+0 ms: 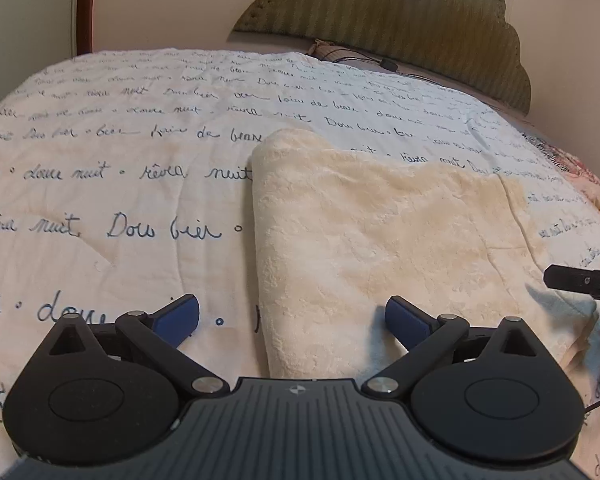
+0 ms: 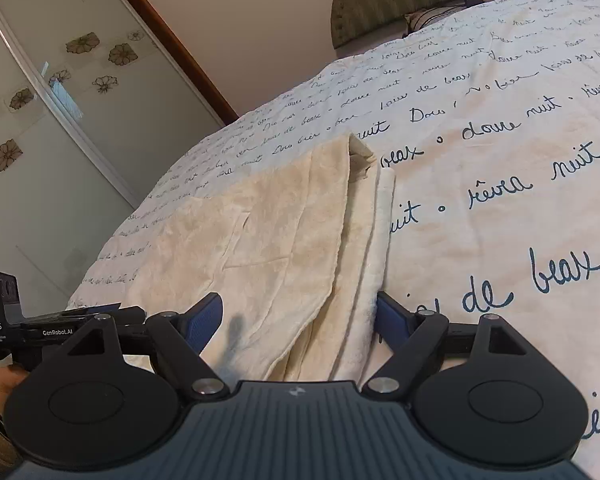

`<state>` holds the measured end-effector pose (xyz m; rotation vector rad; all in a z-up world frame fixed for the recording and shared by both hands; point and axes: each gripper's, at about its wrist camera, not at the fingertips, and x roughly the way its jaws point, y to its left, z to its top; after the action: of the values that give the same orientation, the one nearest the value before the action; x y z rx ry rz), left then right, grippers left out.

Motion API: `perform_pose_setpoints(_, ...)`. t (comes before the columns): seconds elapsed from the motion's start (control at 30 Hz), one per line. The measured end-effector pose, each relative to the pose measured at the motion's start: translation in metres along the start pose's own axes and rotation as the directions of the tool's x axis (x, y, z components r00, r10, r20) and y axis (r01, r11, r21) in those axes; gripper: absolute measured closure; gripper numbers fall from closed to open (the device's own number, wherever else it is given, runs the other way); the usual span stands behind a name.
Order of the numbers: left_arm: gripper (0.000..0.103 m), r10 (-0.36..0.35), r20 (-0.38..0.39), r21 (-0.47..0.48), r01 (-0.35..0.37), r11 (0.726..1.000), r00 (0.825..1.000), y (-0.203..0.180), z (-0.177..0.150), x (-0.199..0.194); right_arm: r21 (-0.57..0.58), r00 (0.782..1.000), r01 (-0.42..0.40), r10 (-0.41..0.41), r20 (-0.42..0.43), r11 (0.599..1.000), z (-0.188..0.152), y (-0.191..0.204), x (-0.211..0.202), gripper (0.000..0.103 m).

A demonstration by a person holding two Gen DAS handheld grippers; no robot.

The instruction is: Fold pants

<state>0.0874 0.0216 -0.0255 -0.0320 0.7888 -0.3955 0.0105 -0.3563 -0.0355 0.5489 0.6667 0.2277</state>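
Observation:
Cream fleece pants [image 1: 380, 232] lie folded flat on the bed; they also show in the right wrist view [image 2: 284, 224], with stacked layer edges along their right side. My left gripper [image 1: 292, 320] is open and empty, low over the near left corner of the pants, its jaws either side of the left folded edge. My right gripper [image 2: 298, 316] is open and empty, its jaws spanning the near right corner with the layered edges. The right gripper's fingertip [image 1: 580, 280] shows at the right edge of the left wrist view.
A white quilt with dark blue script [image 1: 140, 184] covers the bed. A green padded headboard [image 1: 400, 16] and a pillow [image 1: 340, 50] lie at the far end. A sliding wardrobe door with flower prints [image 2: 60, 120] stands left of the bed.

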Motion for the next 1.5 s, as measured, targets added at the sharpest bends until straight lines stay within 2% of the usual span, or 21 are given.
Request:
perform_pose_setpoints(0.1,0.003,-0.023,0.000,-0.037,0.023,0.999,1.000,0.007,-0.001,-0.003,-0.075,0.993,0.110,-0.106,0.048,0.991,-0.001,0.012,-0.008,0.022)
perform_pose_setpoints(0.2,0.003,-0.004,0.017,-0.039,0.004,0.999,1.000,0.010,-0.004,-0.014,-0.285,0.951,0.295,-0.252,0.180,0.912,-0.007,0.038,-0.026,0.022)
perform_pose_setpoints(0.27,0.003,0.025,0.040,-0.017,-0.024,1.000,0.999,0.007,-0.004,-0.024,-0.458,0.921,0.379,-0.279,0.273,0.804,-0.016,0.057,-0.041,0.022)
perform_pose_setpoints(0.33,0.003,0.031,0.056,-0.004,-0.030,1.000,0.998,0.004,-0.004,-0.031,-0.640,0.895,0.446,-0.283,0.346,0.626,-0.031,0.076,-0.052,0.022)
perform_pose_setpoints(0.4,0.003,0.012,0.071,-0.006,-0.012,1.000,0.997,0.000,-0.002,-0.038,-0.776,0.886,0.462,-0.260,0.384,0.430,-0.050,0.093,-0.061,0.022)
perform_pose_setpoints(0.43,0.003,-0.002,0.074,-0.007,0.002,1.000,0.997,-0.002,-0.002,-0.040,-0.813,0.889,0.453,-0.250,0.383,0.366,-0.057,0.097,-0.065,0.023)
perform_pose_setpoints(0.57,0.003,-0.030,0.077,0.025,0.028,0.999,0.997,-0.020,-0.002,-0.044,-0.882,0.893,0.414,-0.290,0.344,0.228,-0.075,0.102,-0.069,0.023)
perform_pose_setpoints(0.7,0.003,-0.008,0.089,0.083,0.001,0.997,0.996,-0.039,-0.004,-0.044,-0.904,0.863,0.413,-0.364,0.351,0.110,-0.095,0.098,-0.051,0.024)
perform_pose_setpoints(0.77,0.003,-0.008,0.086,0.100,-0.001,0.995,0.996,-0.044,-0.005,-0.043,-0.901,0.854,0.427,-0.360,0.375,0.074,-0.102,0.099,-0.043,0.024)
perform_pose_setpoints(0.9,0.003,-0.024,0.079,0.097,0.017,0.995,0.997,-0.049,-0.006,-0.042,-0.885,0.857,0.453,-0.321,0.402,0.103,-0.100,0.108,-0.034,0.024)
perform_pose_setpoints(1.0,0.003,-0.009,0.097,0.117,-0.002,0.993,0.995,-0.050,-0.008,-0.048,-0.917,0.876,0.376,-0.373,0.306,0.131,-0.093,0.109,-0.031,0.024)
perform_pose_setpoints(1.03,0.003,0.008,0.112,0.127,-0.022,0.992,0.994,-0.050,-0.008,-0.050,-0.917,0.881,0.364,-0.381,0.282,0.162,-0.089,0.109,-0.035,0.024)
perform_pose_setpoints(1.07,0.003,0.030,0.126,0.135,-0.047,0.990,0.992,-0.049,-0.008,-0.052,-0.905,0.894,0.353,-0.369,0.253,0.237,-0.081,0.108,-0.044,0.025)
perform_pose_setpoints(1.1,0.002,0.046,0.133,0.134,-0.064,0.989,0.990,-0.048,-0.008,-0.052,-0.876,0.918,0.332,-0.334,0.214,0.350,-0.071,0.107,-0.055,0.025)
perform_pose_setpoints(1.13,0.003,0.052,0.131,0.124,-0.069,0.990,0.990,-0.046,-0.007,-0.051,-0.807,0.949,0.295,-0.257,0.185,0.511,-0.057,0.104,-0.069,0.025)
perform_pose_setpoints(1.2,0.003,0.032,0.114,0.084,-0.042,0.996,0.993,-0.043,-0.006,-0.048,-0.622,0.985,0.171,-0.108,0.137,0.764,-0.032,0.091,-0.085,0.025)
perform_pose_setpoints(1.23,0.002,0.009,0.103,0.062,-0.016,0.998,0.995,-0.041,-0.006,-0.048,-0.535,0.992,0.106,-0.052,0.114,0.838,-0.024,0.082,-0.085,0.025)
perform_pose_setpoints(1.27,0.003,-0.012,0.094,0.051,0.007,0.999,0.996,-0.041,-0.007,-0.048,-0.471,0.995,0.071,-0.030,0.095,0.879,-0.019,0.075,-0.081,0.028)
perform_pose_setpoints(1.33,0.002,-0.025,0.090,0.064,0.019,0.998,0.996,-0.043,-0.009,-0.049,-0.403,0.997,0.078,-0.061,0.054,0.912,-0.016,0.062,-0.066,0.044)
perform_pose_setpoints(1.43,0.003,0.035,0.123,0.110,-0.049,0.993,0.992,-0.047,-0.011,-0.053,-0.364,0.996,0.076,-0.084,-0.004,0.928,-0.022,0.052,-0.046,0.053)
perform_pose_setpoints(1.5,0.003,0.050,0.137,0.126,-0.067,0.990,0.989,-0.047,-0.011,-0.057,-0.407,0.995,0.099,-0.102,0.014,0.908,-0.027,0.062,-0.044,0.054)
